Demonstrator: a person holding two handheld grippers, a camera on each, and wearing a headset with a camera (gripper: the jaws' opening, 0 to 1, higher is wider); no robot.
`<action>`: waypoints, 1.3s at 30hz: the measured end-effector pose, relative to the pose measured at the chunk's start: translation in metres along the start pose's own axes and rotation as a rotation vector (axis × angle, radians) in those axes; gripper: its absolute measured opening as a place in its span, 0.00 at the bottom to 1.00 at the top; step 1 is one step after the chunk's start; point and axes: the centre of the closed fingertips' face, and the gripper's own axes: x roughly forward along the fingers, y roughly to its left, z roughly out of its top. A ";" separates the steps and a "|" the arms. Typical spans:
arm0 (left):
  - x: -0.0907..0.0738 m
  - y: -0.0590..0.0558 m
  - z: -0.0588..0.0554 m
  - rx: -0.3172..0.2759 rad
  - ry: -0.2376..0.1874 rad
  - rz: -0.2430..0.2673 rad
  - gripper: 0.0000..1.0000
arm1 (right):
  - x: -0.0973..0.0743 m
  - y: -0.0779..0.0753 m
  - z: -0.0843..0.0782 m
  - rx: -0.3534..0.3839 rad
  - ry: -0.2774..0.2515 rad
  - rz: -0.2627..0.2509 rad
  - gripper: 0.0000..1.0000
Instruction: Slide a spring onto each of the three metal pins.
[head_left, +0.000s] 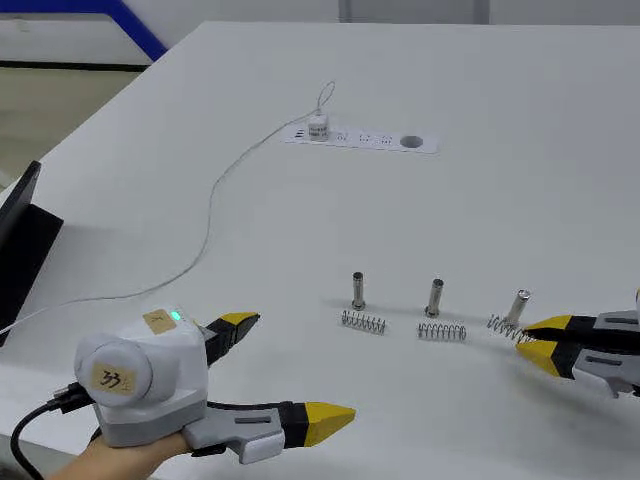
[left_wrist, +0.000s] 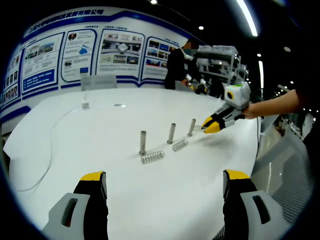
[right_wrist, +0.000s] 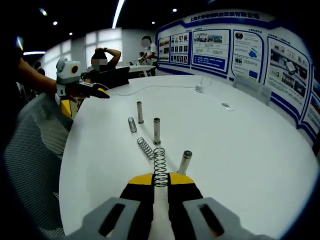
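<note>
The right gripper's (right_wrist: 160, 181) yellow-tipped jaws were pinched on the near end of a coiled steel-wire spring (right_wrist: 160, 165). It lay on the white table (head_left: 500, 200) just beside the rightmost short silvery metal pin (right_wrist: 184, 162), toward the table's right edge. The middle pin (head_left: 434, 297) and left pin (head_left: 358, 290) stood bare, each with a loose spring (head_left: 441, 331) at its foot. The left gripper (head_left: 295, 365) hovered by the near edge, jaws wide apart and empty. The first pickup seemed in hand. Next, the spring would need lifting, turning upright, and its bore aligning over the pin's tip.
</note>
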 end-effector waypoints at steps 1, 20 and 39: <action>-0.001 -0.001 0.001 0.007 -0.001 -0.002 0.98 | -0.004 -0.001 0.003 -0.005 -0.007 -0.007 0.10; 0.024 -0.092 0.109 0.237 -0.173 -0.285 0.81 | -0.059 0.064 0.096 -0.356 -0.089 0.109 0.10; 0.023 -0.138 0.103 0.377 -0.102 -0.466 0.36 | -0.058 0.118 0.095 -0.530 -0.029 0.224 0.10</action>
